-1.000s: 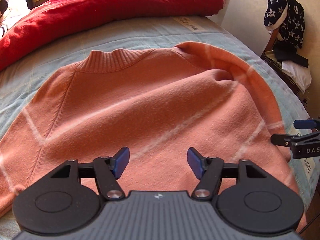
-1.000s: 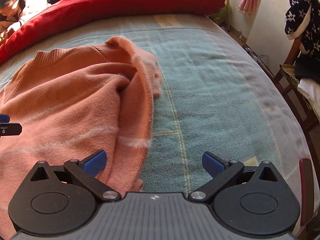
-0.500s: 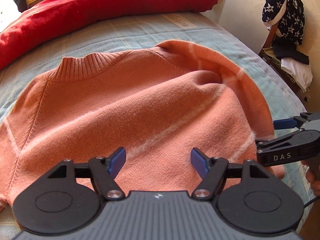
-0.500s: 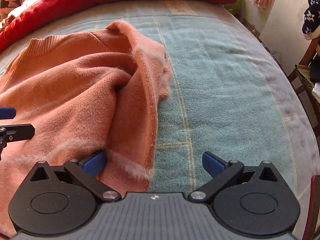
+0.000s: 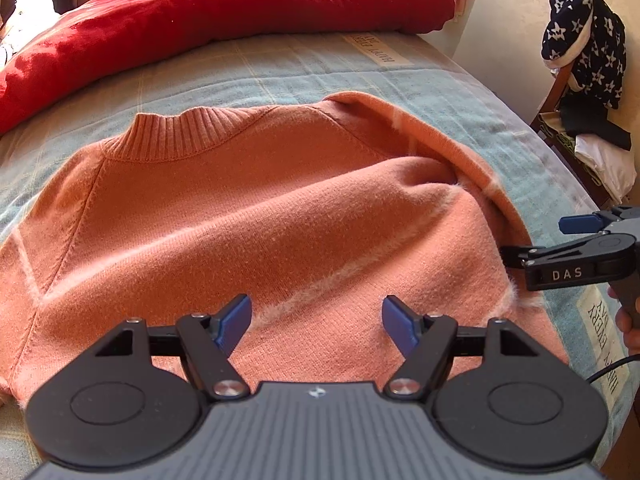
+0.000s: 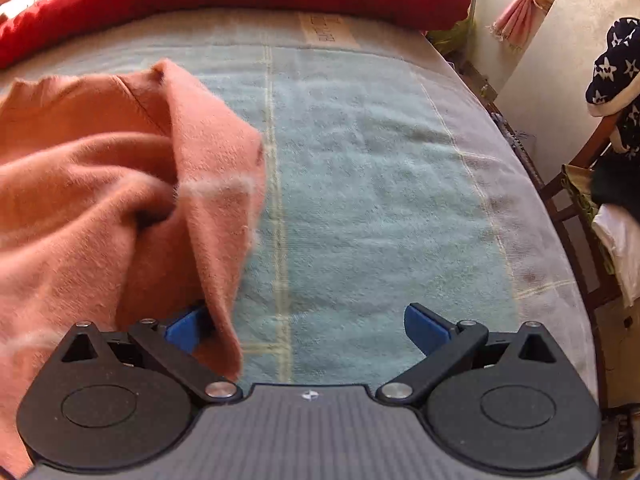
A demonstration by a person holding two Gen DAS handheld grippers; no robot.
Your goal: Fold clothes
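An orange knitted sweater (image 5: 256, 216) lies spread over a pale blue bedcover (image 5: 280, 76), filling the middle of the left wrist view with its ribbed collar (image 5: 180, 132) toward the upper centre of the frame and pale fuzzy stripes crossing its body. Its right-hand side is folded inward, a sleeve edge forming a raised ridge that runs from the upper centre down toward the right of the frame. The left gripper (image 5: 316, 320) sits at the bottom centre of that view, its blue-padded fingers (image 5: 234, 320) spread apart above the lower body of the sweater and gripping nothing. At the right edge of the same frame the right gripper (image 5: 568, 240) reaches in from the side, a person's fingertips (image 5: 630, 328) showing behind its handle; its tips are at the sweater's right border. In the right wrist view, the right gripper's tongs stand wide apart at the bottom of the frame — the left blue pad (image 6: 186, 326) is touching or tucked just under the hanging orange fold, the right pad (image 6: 426, 326) is over bare bedcover. The sweater fills the left third of that frame, its folded edge upright and blurred. A red duvet (image 5: 208, 12) is heaped across the top of both views, and a wooden chair (image 5: 560, 92) draped with a star-patterned dark garment (image 5: 584, 40) stands at the upper right, beside the bed.
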